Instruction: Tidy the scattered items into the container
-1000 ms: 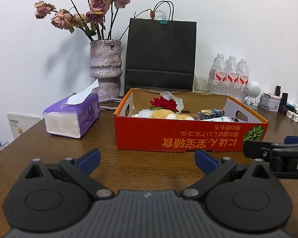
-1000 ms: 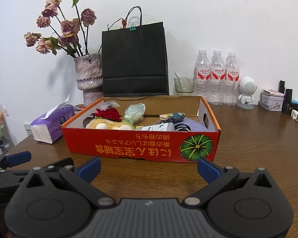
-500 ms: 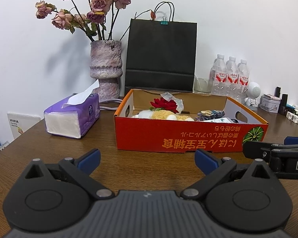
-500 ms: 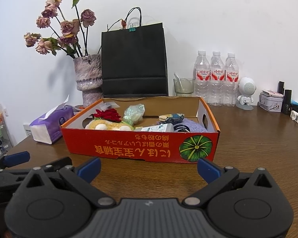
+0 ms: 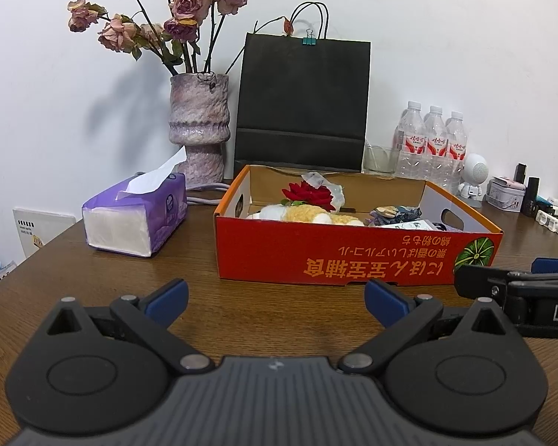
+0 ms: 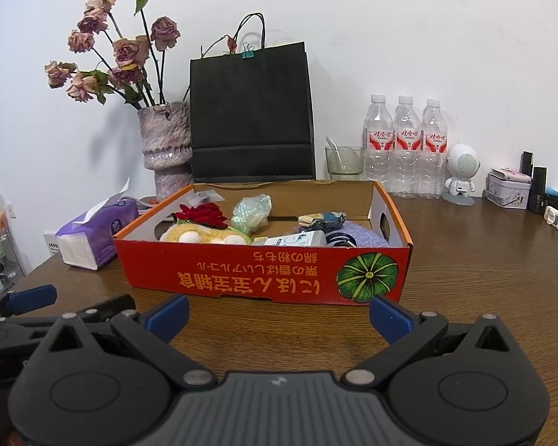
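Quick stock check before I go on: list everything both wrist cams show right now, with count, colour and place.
Cardboard box: 1, red-orange, table centre.
Plush toy: 1, yellow-white, in box, left.
Red flower: 1, in box, behind the plush.
Crinkly wrapper: 1, pale green, in box, middle.
Small carton: 1, white, in box at front wall.
Tissue pack: 1, purple, left of box.
Vase of dried roses: 1, mauve, behind tissues.
Paper bag: 1, black, behind box.
Glass: 1, clear, right of bag.
Water bottles: 3, clear, red labels.
Robot figurine: 1, white, right of bottles.
Tin: 1, far right.
Table: 1, brown wood.
Left tongs: open, empty.
Right tongs: open, empty.
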Tool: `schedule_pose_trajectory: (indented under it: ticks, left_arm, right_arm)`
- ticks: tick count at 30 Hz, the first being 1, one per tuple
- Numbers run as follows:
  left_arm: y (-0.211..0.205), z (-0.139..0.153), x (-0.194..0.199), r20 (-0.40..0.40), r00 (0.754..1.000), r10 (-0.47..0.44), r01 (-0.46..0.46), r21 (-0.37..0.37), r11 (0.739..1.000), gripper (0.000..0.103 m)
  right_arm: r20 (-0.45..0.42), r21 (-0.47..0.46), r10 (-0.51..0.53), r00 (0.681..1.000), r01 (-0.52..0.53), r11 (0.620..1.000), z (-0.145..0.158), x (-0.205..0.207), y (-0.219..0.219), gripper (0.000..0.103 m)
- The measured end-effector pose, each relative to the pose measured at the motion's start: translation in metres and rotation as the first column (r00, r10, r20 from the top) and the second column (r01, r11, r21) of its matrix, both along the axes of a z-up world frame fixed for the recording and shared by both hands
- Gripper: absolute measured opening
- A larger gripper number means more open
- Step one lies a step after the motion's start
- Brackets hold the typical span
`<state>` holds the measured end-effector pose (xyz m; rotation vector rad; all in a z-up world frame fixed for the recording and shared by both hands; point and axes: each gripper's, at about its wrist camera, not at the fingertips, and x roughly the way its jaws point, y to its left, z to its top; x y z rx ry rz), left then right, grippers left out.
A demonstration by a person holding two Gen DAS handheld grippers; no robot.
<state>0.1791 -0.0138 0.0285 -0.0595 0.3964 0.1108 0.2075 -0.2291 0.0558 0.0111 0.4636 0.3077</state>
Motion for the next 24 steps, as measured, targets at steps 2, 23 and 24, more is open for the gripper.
schedule_pose_trajectory:
  ticks: [2,23,24]
  left_arm:
    - [-0.0001,-0.0002,-0.0001,0.0,1.0,-0.001,0.001,0.0,1.0,0.103]
    - [-0.0038,0.002,-0.0039,0.027,0.999,0.017,-0.018,0.03,0.999,0.103]
    - [-0.003,0.0021,-0.0038,0.026,1.0,0.018,-0.019,0.025,1.0,0.103]
  right_arm:
    - [0.0,0.0,0.0,1.0,0.0,1.0,-0.0001,-0.0001,0.0005,0.103]
    - [0.004,-0.001,0.002,1.0,-0.002,1.0,0.0001,-0.0002,0.0003,0.103]
    - [0.003,-0.001,0.003,1.0,-0.003,1.0,0.0001,-0.0001,0.0006,0.103]
